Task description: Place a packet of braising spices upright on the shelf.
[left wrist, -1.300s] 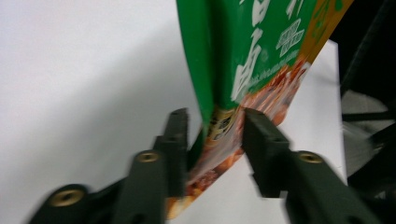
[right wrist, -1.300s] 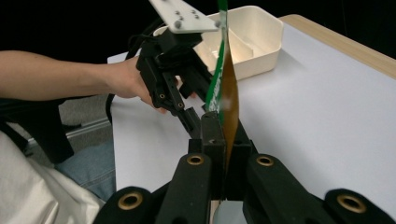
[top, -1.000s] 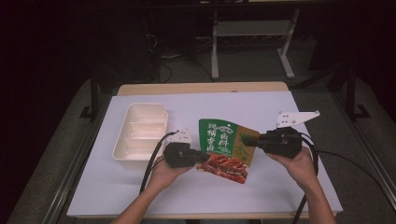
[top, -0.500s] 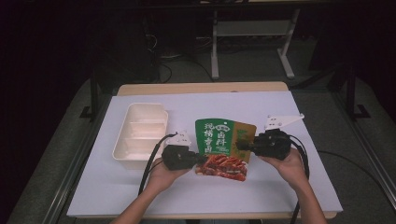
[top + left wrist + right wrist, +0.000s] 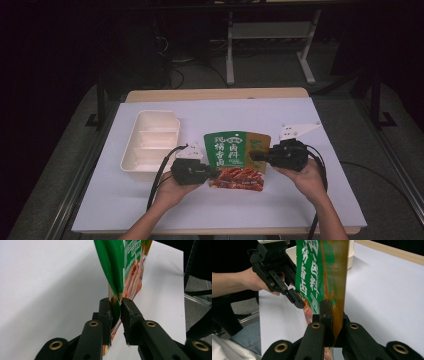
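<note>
A green and orange snack bag [image 5: 234, 159] with red food printed on its lower part is held low over the white table between both grippers. My left gripper [image 5: 212, 173] is shut on the bag's lower left edge; in the left gripper view its jaws pinch the bag [image 5: 125, 267] at the seam [image 5: 119, 307]. My right gripper [image 5: 253, 156] is shut on the orange right edge; in the right gripper view the bag [image 5: 322, 272] rises from between the jaws, with the left gripper [image 5: 297, 301] beyond it.
A white three-compartment tray [image 5: 150, 145] lies left of the bag, close to the left hand. The white table cover [image 5: 320, 200] ends at a wooden edge at the back. Cables trail from both grippers towards the front edge.
My right gripper has moved left with the bag's right edge, bringing the two grippers closer. The bag now sits straighter and narrower. The left gripper has barely shifted.
</note>
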A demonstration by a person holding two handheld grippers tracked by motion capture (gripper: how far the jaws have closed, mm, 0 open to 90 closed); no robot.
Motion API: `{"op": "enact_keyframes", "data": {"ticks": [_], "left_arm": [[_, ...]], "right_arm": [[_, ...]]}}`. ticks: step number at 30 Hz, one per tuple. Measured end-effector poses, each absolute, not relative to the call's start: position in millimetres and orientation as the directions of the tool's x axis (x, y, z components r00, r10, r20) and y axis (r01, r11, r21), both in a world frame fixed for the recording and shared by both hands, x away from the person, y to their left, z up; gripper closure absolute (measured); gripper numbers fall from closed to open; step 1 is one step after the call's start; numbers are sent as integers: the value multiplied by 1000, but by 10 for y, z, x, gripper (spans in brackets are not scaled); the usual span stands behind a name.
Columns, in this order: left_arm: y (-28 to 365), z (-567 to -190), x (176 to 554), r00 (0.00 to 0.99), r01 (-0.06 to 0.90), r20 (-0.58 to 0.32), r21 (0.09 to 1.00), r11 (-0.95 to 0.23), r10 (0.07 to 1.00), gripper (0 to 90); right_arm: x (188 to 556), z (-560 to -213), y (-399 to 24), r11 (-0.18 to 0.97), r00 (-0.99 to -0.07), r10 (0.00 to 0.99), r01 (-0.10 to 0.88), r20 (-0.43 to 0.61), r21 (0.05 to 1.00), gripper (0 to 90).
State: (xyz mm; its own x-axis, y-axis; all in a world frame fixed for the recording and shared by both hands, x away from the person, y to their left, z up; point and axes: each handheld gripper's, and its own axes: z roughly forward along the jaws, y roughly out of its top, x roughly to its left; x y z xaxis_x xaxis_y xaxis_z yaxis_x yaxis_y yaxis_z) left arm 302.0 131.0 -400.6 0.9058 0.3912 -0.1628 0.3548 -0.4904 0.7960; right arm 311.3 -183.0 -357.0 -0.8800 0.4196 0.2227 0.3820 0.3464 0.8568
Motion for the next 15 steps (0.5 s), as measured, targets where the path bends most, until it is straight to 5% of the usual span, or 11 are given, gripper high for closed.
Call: {"op": "enact_keyframes", "data": {"ticks": [15], "left_arm": [[1488,-3967,2855,901,333,-113,798,-502,418,695]], "right_arm": [[3057,-3340,-1939,340,-867,453,382,207,859,896]]}}
